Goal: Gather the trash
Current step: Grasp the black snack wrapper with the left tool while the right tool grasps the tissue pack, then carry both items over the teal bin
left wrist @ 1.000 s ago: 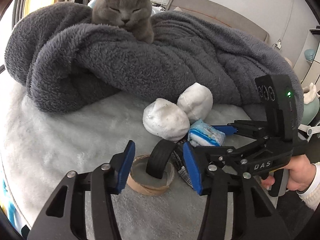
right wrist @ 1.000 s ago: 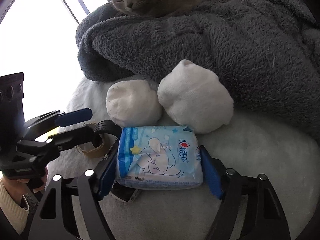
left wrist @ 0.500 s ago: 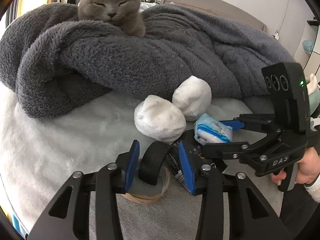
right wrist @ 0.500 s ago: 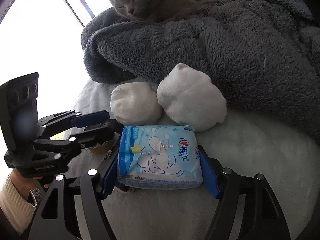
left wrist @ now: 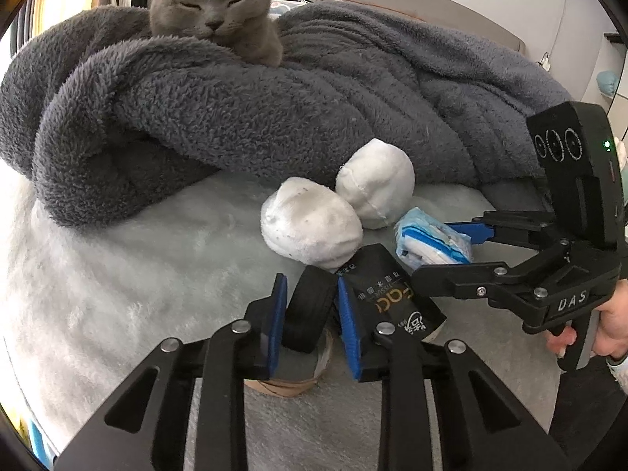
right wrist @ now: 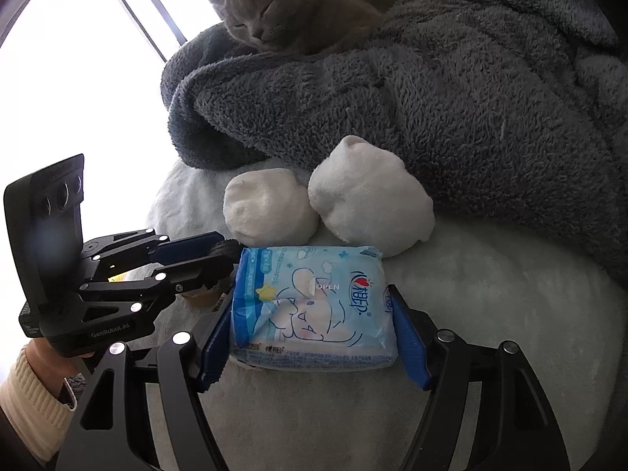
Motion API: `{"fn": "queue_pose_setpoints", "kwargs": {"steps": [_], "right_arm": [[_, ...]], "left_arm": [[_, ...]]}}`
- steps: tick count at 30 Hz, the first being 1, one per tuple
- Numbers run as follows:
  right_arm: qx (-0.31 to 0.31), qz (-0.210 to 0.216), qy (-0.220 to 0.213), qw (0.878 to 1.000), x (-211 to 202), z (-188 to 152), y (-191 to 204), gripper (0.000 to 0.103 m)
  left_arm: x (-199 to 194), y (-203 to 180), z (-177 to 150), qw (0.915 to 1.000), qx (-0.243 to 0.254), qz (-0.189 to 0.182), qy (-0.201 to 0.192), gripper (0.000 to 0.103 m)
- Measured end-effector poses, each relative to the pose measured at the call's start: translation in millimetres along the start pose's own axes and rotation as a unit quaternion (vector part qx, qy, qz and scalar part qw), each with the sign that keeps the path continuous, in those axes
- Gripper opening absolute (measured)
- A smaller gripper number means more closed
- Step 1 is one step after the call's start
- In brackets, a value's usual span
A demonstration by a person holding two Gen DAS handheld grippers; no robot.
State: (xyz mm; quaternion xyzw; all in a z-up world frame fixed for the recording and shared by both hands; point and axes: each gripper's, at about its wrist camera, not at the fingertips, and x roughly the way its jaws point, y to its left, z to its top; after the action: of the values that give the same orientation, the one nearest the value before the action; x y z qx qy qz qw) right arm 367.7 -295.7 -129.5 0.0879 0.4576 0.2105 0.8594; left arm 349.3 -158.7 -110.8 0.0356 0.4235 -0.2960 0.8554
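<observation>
Over white bedding (left wrist: 129, 274), both hands down-tilted

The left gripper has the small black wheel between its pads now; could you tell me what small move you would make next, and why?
Probably finish closing, then lift straight up. The left gripper is closing with its blue pads on either side of the black wheel, which sits in the cardboard tape roll. A straight lift should clear the roll without dragging it into the black packet.
</observation>
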Motion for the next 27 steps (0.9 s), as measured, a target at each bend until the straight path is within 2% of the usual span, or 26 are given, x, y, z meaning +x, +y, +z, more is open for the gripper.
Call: {"fn": "queue_pose_setpoints", "kwargs": {"steps": [7,10,18,27], "right_arm": [[0.0,-0.009,-0.011,1.0,-5.7,-2.4,10.5,0.072],[-0.002,-0.013,-0.021,1.0,-14.4,-5.1,17.7,0.072],[-0.007,-0.018,-0.038,0.999,-33.1,-21.3,33.4,0.072],[-0.01,-0.02,-0.054,0.998,-47.8,-38.0,55.4,0.072]], "left_arm": [[-22.3,-4.6,-0.7,0.9993,-0.014,0.008,-0.034,0.023],[-30.4,-7.6,-4.7,0.9991,-0.017,0.005,-0.037,0.021],[-55.9,-26.8,-17.6,0.9982,-0.011,0.012,-0.058,0.02],[-89.8,-30.4,-35.5,0.9963,-0.025,0.029,-0.077,0.02]]}}
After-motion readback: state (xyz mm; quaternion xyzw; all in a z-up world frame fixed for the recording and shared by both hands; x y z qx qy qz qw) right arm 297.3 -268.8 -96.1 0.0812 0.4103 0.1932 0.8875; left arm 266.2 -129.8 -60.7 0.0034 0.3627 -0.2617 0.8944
